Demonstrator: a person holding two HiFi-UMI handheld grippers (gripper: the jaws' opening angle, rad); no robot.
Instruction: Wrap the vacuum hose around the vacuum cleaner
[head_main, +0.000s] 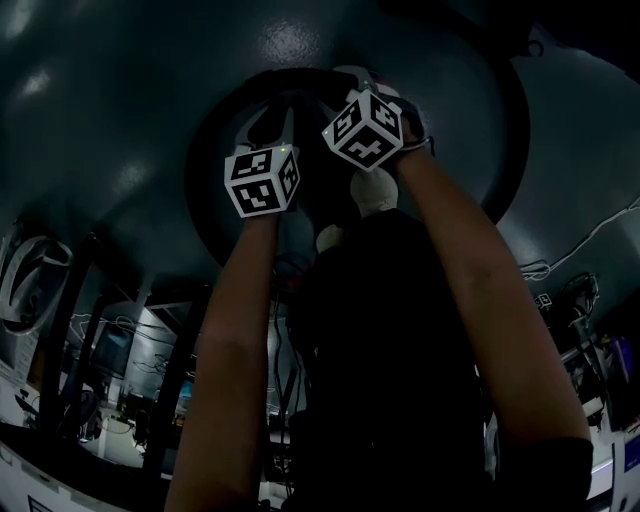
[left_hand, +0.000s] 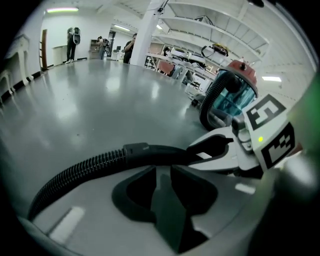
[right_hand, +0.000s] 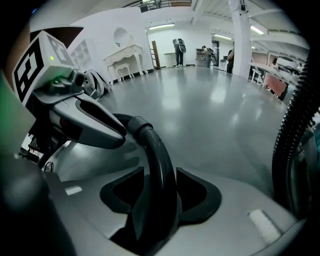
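while both arms reach down, the right gripper (right_hand: 161, 192) has its jaws partway apart w/ the vacuum hose (right_hand: 159, 165) running lengthwise btwn them, its smooth curved end not squeezed. left gripper (left_hand: 162, 182) jaws barely parted, empty; hose crosses sideways just past its tips. vacuum cleaner (left_hand: 227, 97) stands beyond.

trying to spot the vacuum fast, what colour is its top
Red top, over a clear teal bin; it shows best in the left gripper view.
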